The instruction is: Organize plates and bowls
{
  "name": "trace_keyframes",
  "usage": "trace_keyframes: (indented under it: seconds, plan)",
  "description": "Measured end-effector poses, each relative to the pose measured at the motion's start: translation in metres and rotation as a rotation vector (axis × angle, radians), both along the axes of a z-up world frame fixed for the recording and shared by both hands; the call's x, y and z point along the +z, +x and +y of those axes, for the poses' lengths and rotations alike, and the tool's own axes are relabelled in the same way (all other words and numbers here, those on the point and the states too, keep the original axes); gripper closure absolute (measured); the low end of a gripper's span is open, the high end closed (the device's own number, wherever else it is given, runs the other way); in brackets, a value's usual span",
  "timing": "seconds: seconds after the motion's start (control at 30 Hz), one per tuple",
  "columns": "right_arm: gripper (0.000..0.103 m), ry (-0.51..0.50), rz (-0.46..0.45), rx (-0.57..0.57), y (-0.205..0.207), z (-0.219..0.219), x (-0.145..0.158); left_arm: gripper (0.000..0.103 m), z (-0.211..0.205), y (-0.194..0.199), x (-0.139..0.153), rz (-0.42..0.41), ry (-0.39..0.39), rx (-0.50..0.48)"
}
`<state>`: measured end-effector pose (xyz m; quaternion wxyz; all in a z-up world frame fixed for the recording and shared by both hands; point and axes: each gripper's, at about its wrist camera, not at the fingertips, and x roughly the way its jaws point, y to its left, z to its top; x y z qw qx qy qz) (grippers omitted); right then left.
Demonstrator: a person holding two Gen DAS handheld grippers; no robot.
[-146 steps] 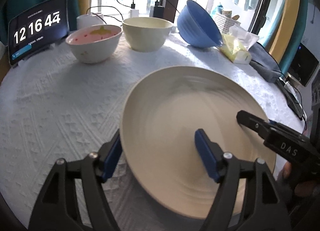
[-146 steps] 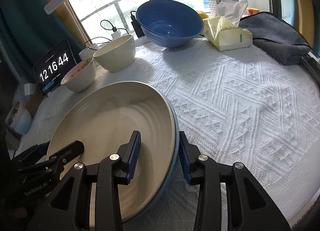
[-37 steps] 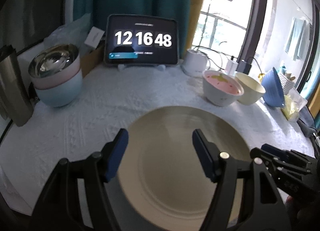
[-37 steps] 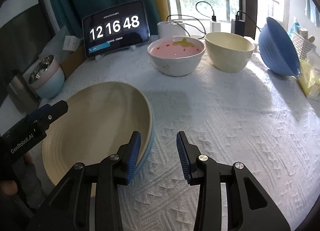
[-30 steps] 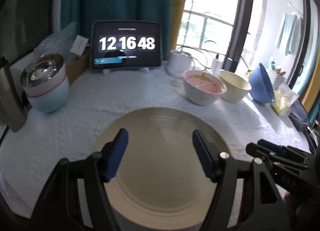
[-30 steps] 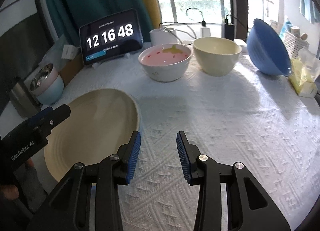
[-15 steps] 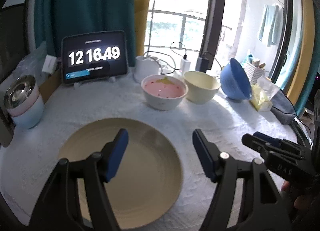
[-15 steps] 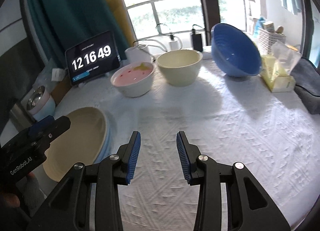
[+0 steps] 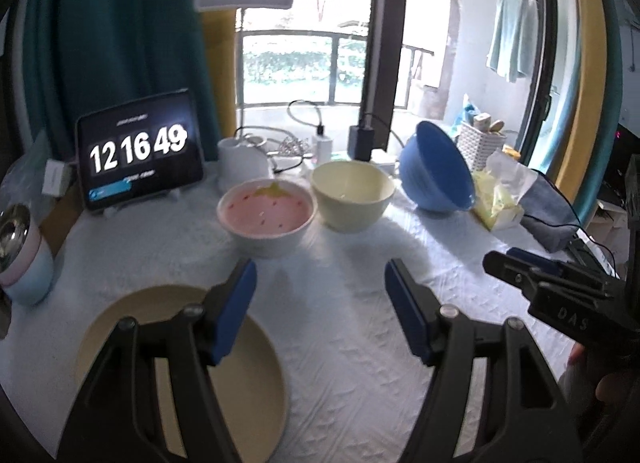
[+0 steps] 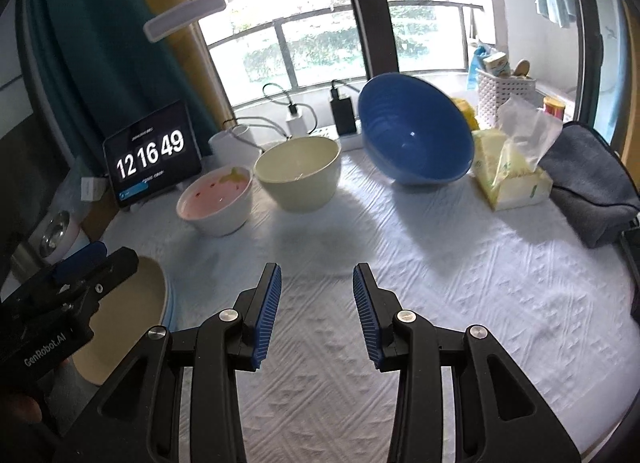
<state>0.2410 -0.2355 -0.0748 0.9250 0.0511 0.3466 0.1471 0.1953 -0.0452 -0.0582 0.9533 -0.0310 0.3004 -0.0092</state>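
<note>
your left gripper [image 9: 320,307] hangs with its jaws spread and empty, and your right gripper [image 10: 317,309] has its jaws parted and empty too, both above the white quilted worktop [image 10: 440,263]. the round cream plate [image 9: 248,379] lies flat near you at the left, seemingly on a blue plate [image 10: 171,305] whose rim peeks out. beyond stand the white bowl with pink strawberry lining [image 9: 267,219], the plain cream bowl [image 9: 352,201], then the big blue bowl [image 10: 414,139], tilted on its side. likely next is nesting bowls: approach one rim squarely, one jaw inside, one outside, and lift it level.
</note>
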Motion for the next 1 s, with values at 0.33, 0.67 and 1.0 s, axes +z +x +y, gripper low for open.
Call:
trace_keyframes:
  seconds: [0.33, 0.67, 1.0]
  plan:
    - [0.064, -0.004, -0.025, -0.042, 0.022, -0.030, 0.010, 0.035, -0.026, 0.030, 0.012, -0.029, 0.023, -0.050]
    - [0.064, -0.014, -0.061, -0.074, 0.050, -0.053, 0.018, 0.035, -0.046, 0.062, 0.020, -0.063, 0.011, -0.119]
    - [0.064, -0.015, -0.076, -0.098, 0.081, -0.068, 0.018, 0.035, -0.058, 0.099, 0.015, -0.045, -0.004, -0.139]
